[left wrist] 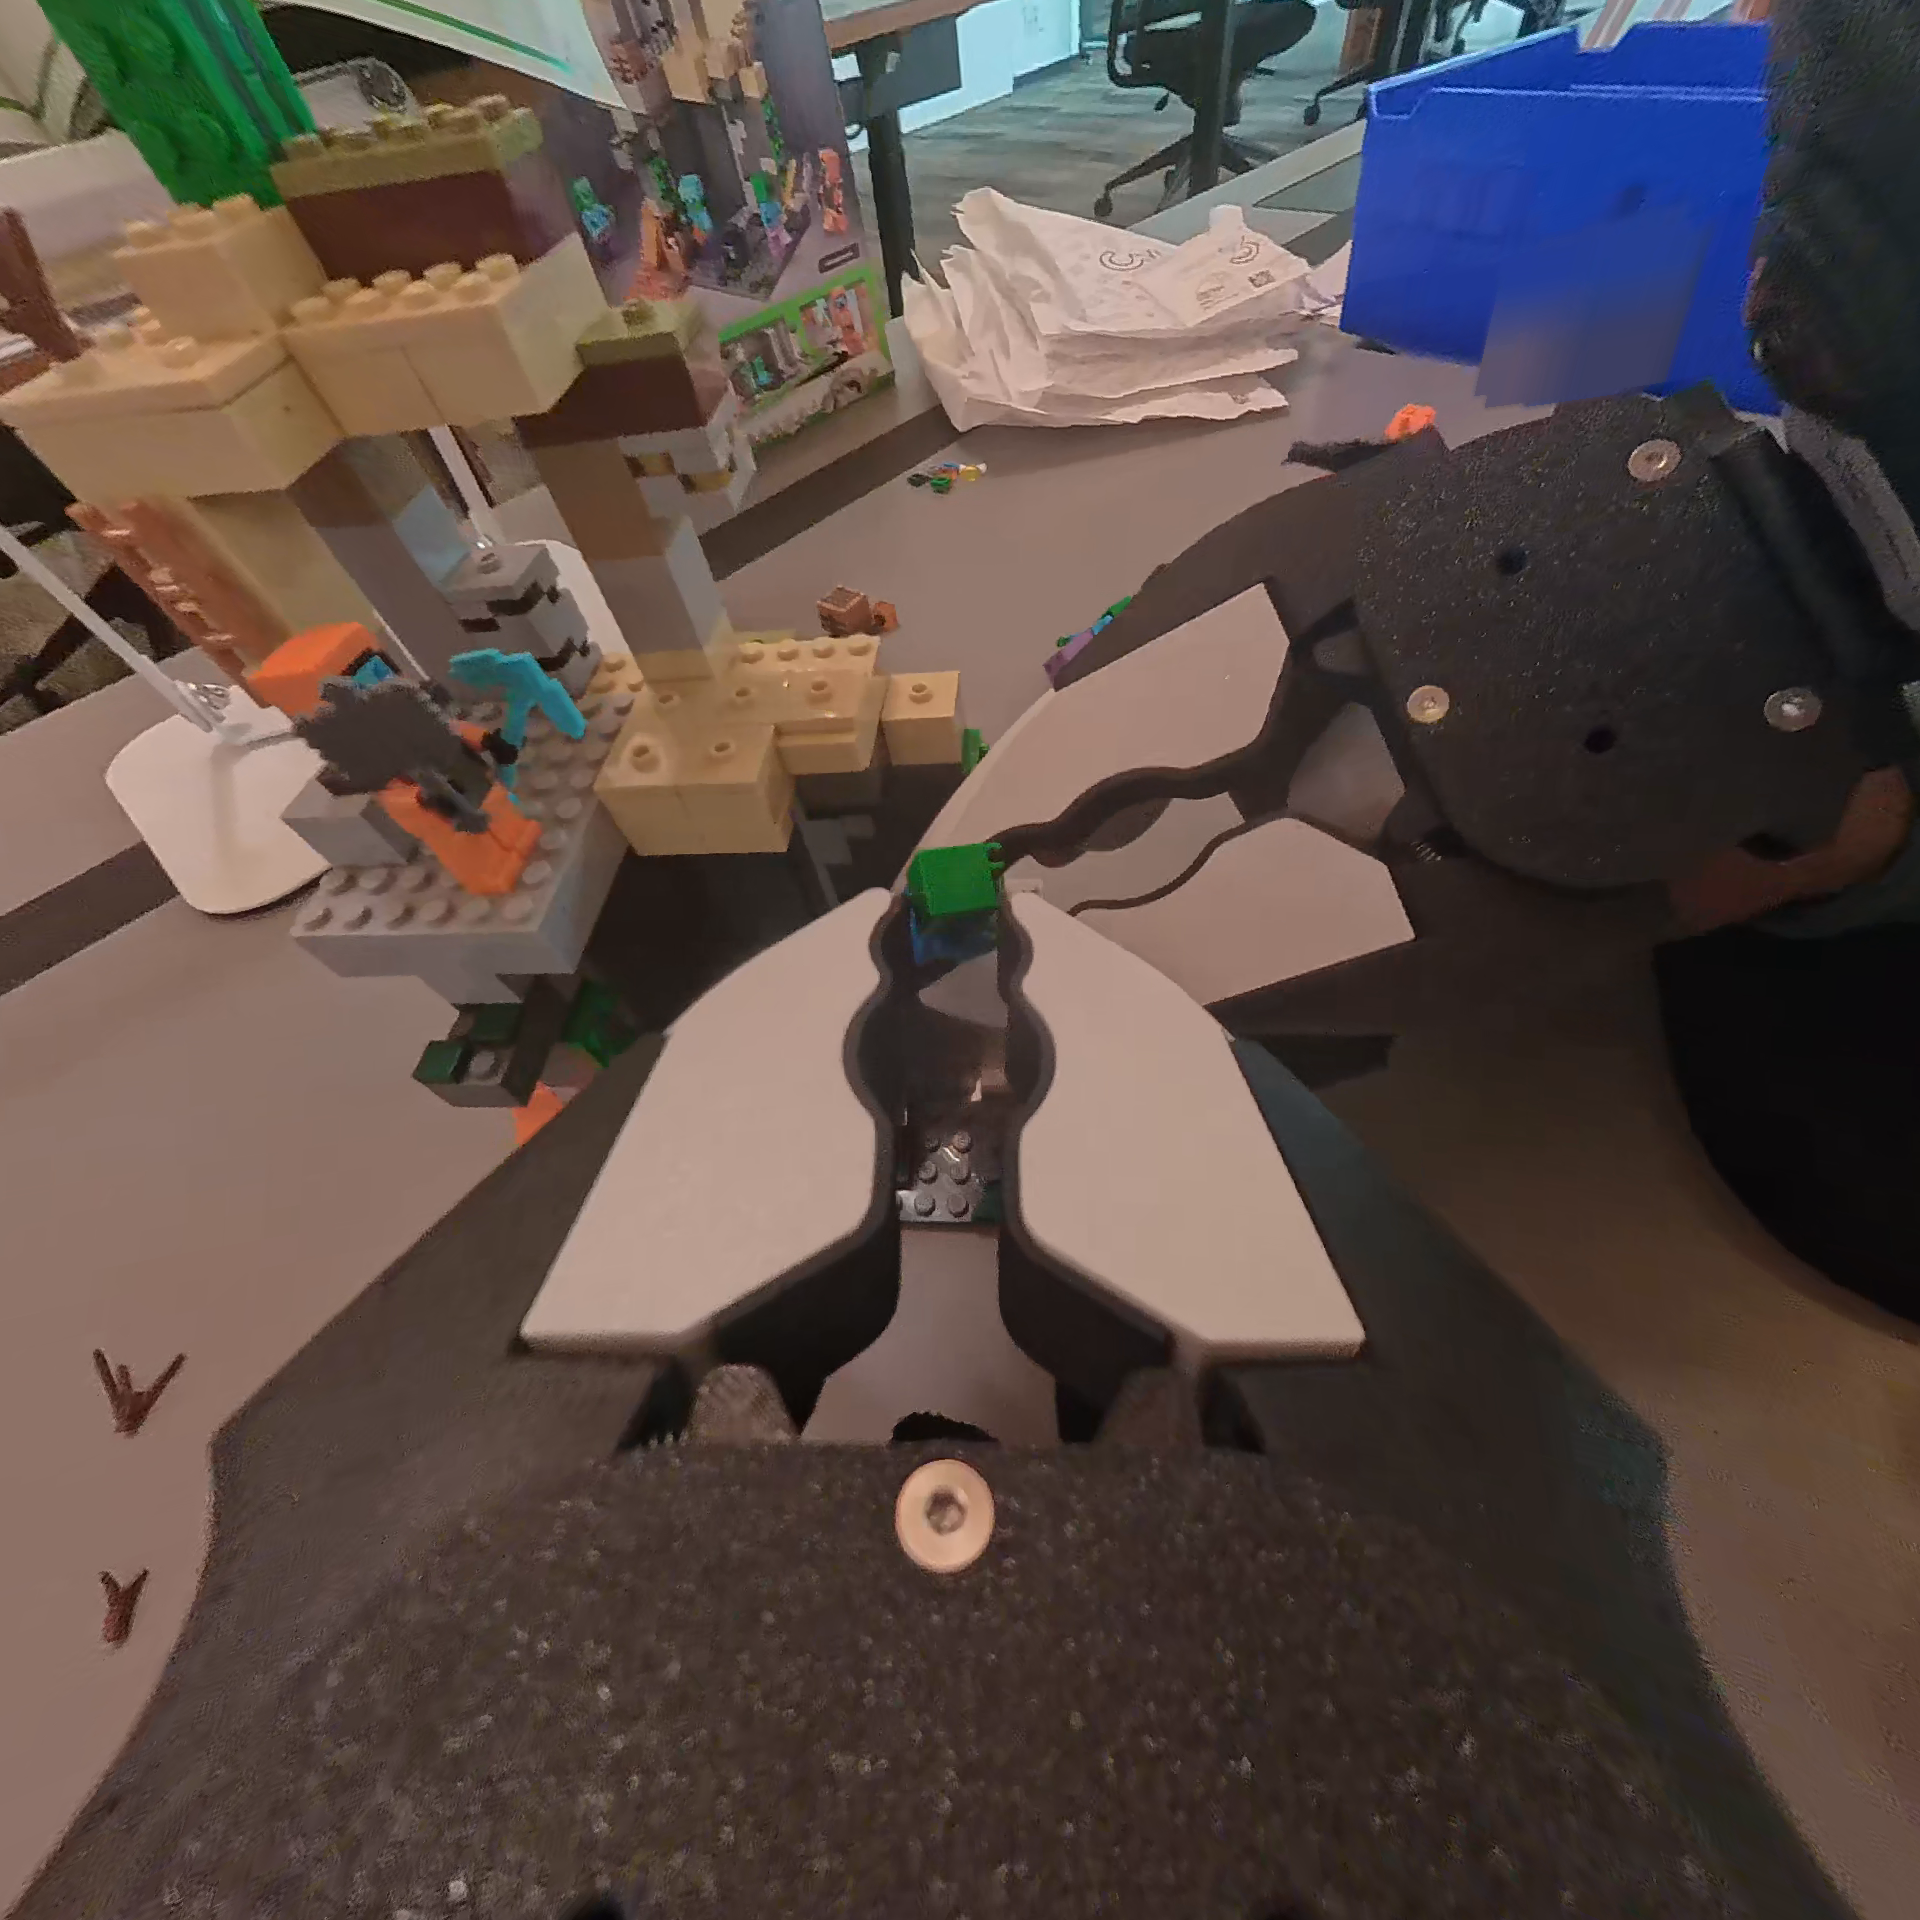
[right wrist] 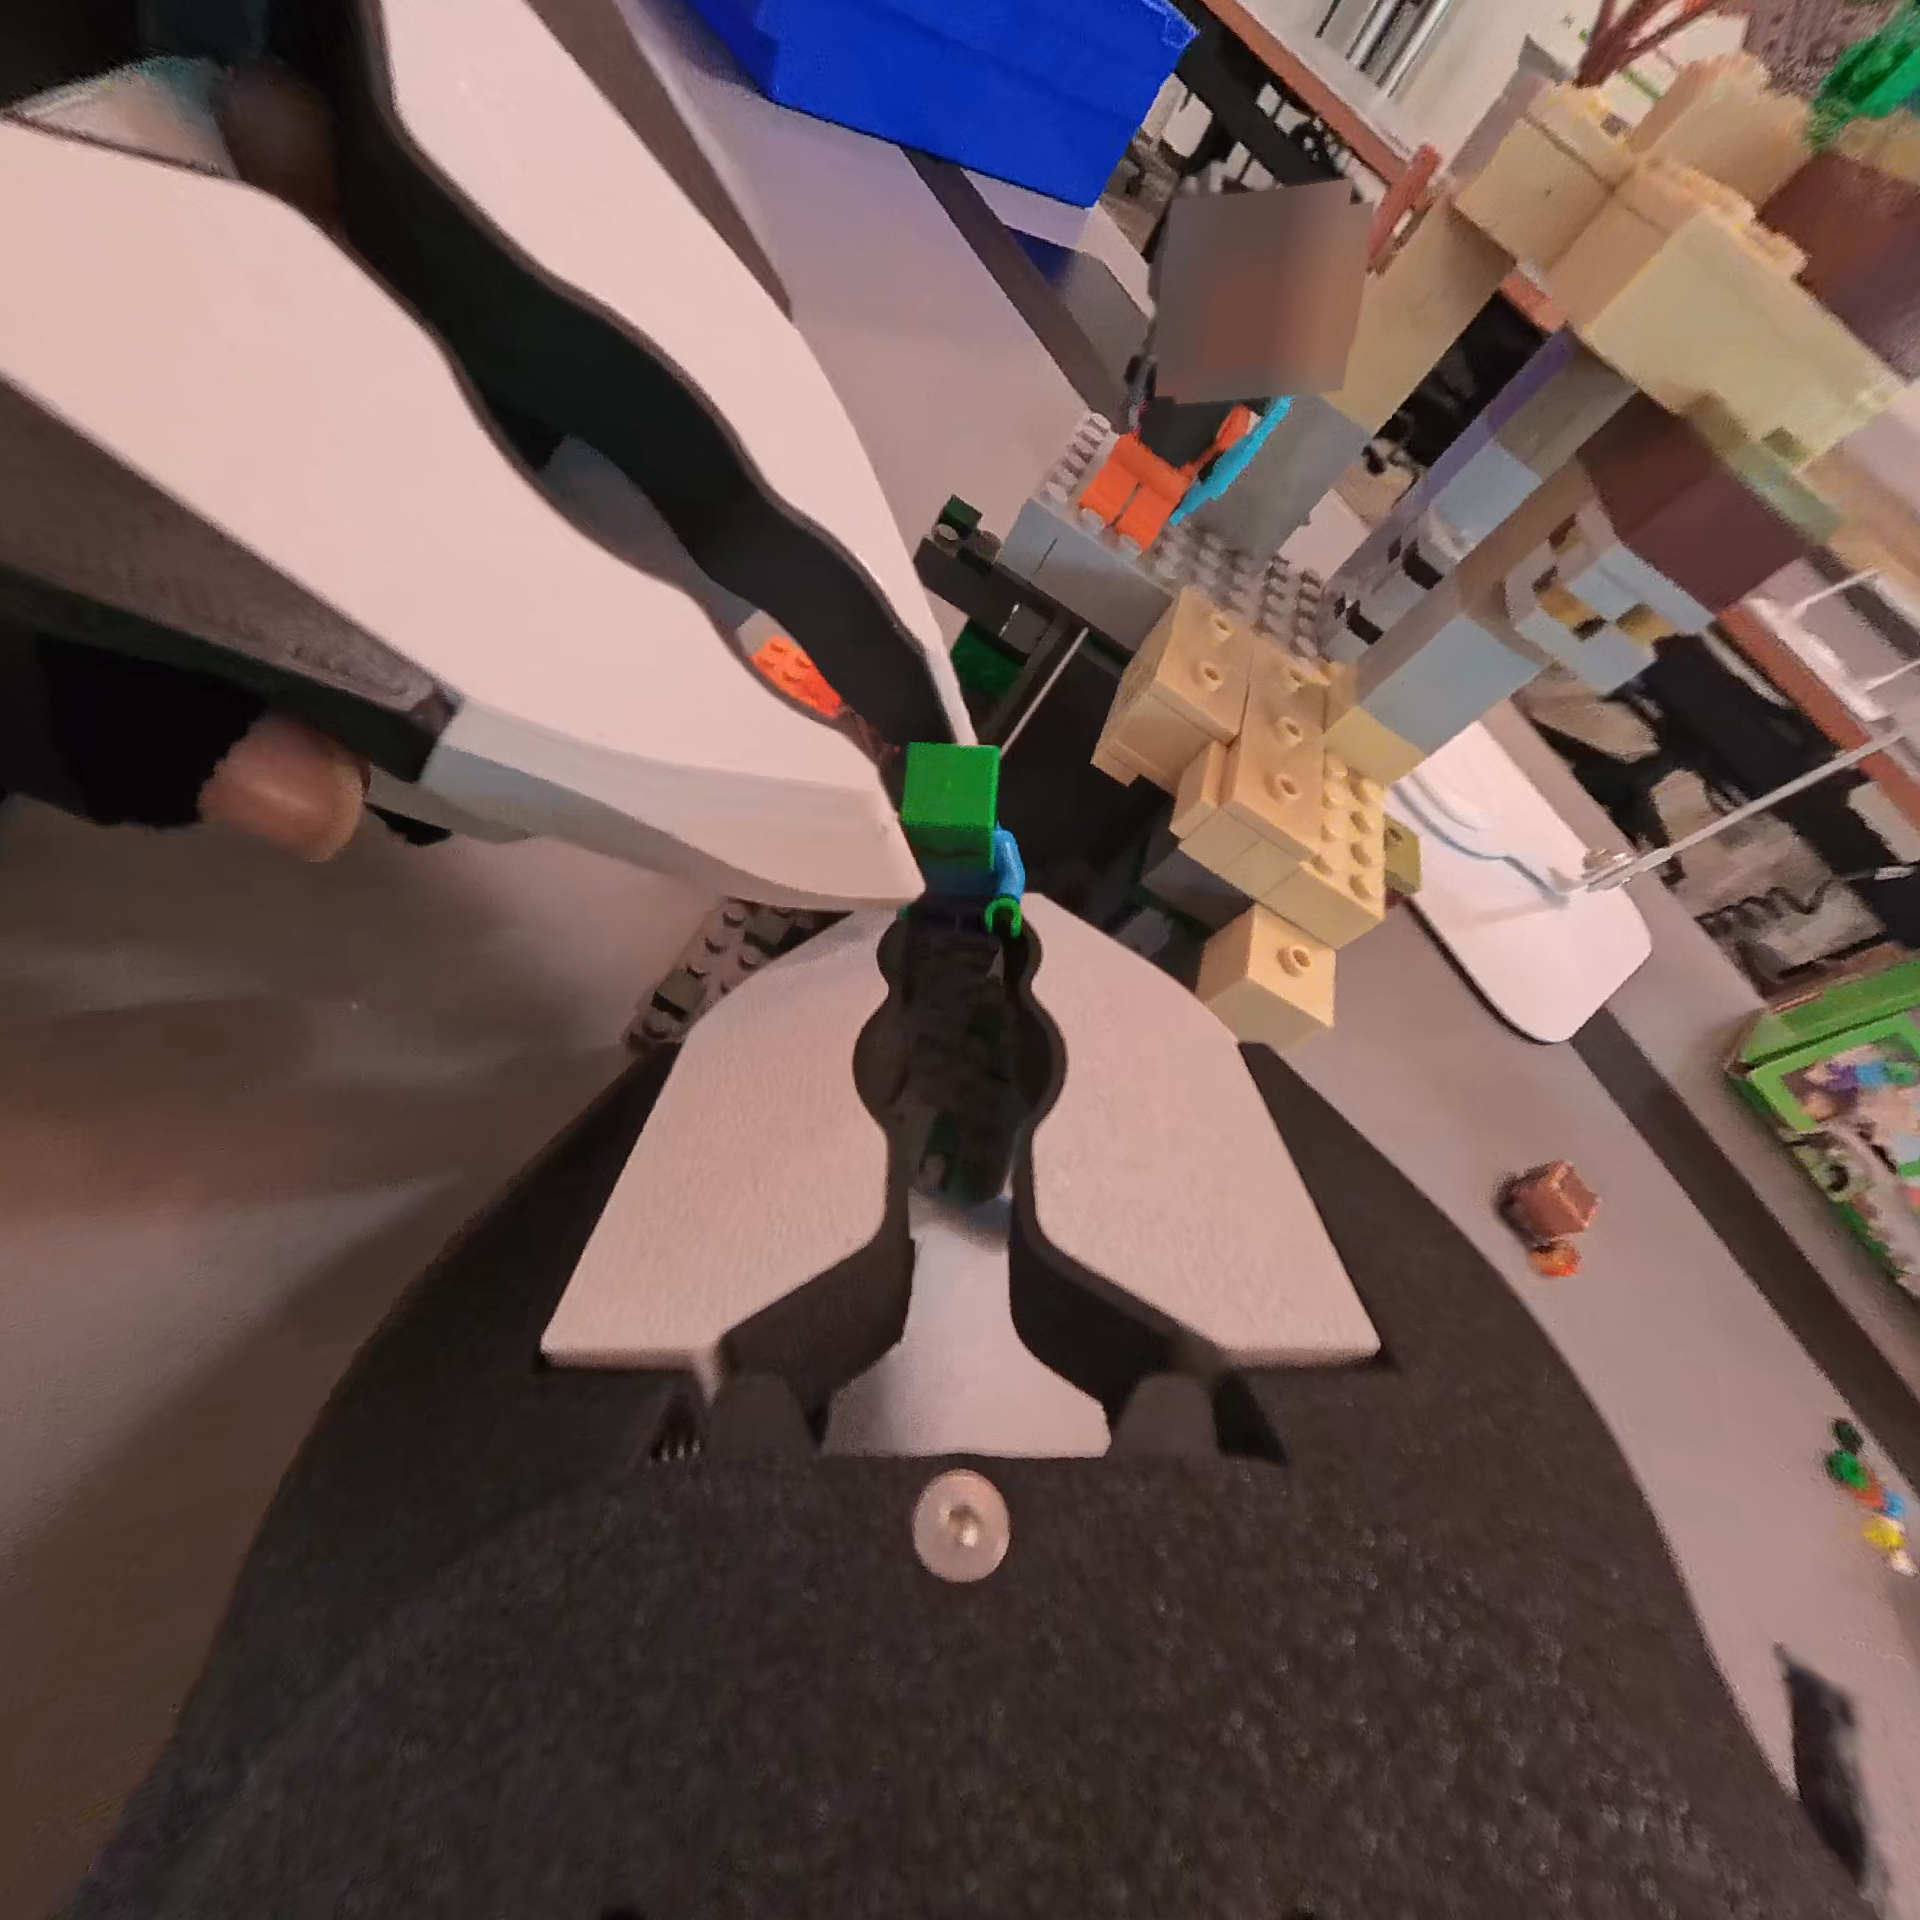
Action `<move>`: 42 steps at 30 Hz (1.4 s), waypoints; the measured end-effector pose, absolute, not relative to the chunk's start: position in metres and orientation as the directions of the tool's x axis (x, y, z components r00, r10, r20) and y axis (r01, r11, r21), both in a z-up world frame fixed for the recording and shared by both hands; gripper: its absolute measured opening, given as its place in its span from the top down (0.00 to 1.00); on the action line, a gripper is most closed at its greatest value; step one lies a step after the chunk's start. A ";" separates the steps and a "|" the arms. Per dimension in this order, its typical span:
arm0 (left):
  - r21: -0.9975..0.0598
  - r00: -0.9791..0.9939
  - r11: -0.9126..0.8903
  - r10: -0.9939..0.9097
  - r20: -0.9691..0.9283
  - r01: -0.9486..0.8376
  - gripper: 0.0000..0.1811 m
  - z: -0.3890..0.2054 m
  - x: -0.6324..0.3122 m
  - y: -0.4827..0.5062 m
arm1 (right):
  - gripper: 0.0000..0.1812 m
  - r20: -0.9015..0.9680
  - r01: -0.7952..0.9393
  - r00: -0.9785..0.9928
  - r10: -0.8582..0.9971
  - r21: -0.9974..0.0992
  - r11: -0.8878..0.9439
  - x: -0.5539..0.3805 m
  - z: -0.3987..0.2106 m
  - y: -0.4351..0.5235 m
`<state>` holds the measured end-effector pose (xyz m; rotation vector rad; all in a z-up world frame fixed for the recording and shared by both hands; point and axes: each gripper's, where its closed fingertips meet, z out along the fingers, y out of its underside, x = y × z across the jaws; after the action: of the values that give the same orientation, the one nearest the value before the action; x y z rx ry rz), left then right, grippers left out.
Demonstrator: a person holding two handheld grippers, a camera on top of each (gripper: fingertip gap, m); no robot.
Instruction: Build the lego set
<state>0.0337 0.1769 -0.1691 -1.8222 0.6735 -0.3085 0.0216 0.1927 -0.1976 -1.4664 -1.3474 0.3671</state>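
grey tabletop [left wrist: 208, 1143] is stretching out under everything, with the tan and grey lego build [left wrist: 436, 582] standing at left and the set's box [left wrist: 769, 229] behind it. at centre, the left gripper [left wrist: 951, 914] is clamping a green-headed minifigure [left wrist: 951, 883], while the right gripper [right wrist: 961, 920] is pinching the same figure's lower body; a blue bin [left wrist: 1558, 197] is sitting far right.

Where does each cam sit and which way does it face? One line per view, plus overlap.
Left wrist view: on left gripper, facing tan brick lego tower; right gripper enters from the right.
Right wrist view: on right gripper, tower upper right; left gripper and a fingertip show.
Shared: green-headed blue-shirted minifigure, blue plastic bin.
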 end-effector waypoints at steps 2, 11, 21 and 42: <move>-0.934 0.812 -0.223 -0.574 -0.107 -0.281 0.91 -0.169 0.033 0.177 | 0.92 0.367 0.517 0.321 0.873 -0.840 0.163 0.021 -0.198 0.191; -0.943 0.829 -0.240 -0.555 -0.060 -0.230 0.90 -0.172 0.037 0.173 | 0.92 0.269 0.488 0.330 0.905 -0.869 0.080 0.020 -0.200 0.188; -0.943 0.838 -0.219 -0.537 -0.097 -0.250 0.90 -0.167 0.029 0.172 | 0.92 0.263 0.476 0.308 0.914 -0.875 0.092 0.020 -0.199 0.183; -0.945 0.770 -0.327 -0.607 0.193 -0.021 0.94 -0.156 0.016 0.170 | 0.81 0.310 0.434 0.270 0.911 -0.884 0.172 0.023 -0.194 0.181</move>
<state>0.0158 0.1697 -0.1555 -1.8250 0.4855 -0.6413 0.0232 0.1812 -0.1939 -1.4405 -1.3390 0.5467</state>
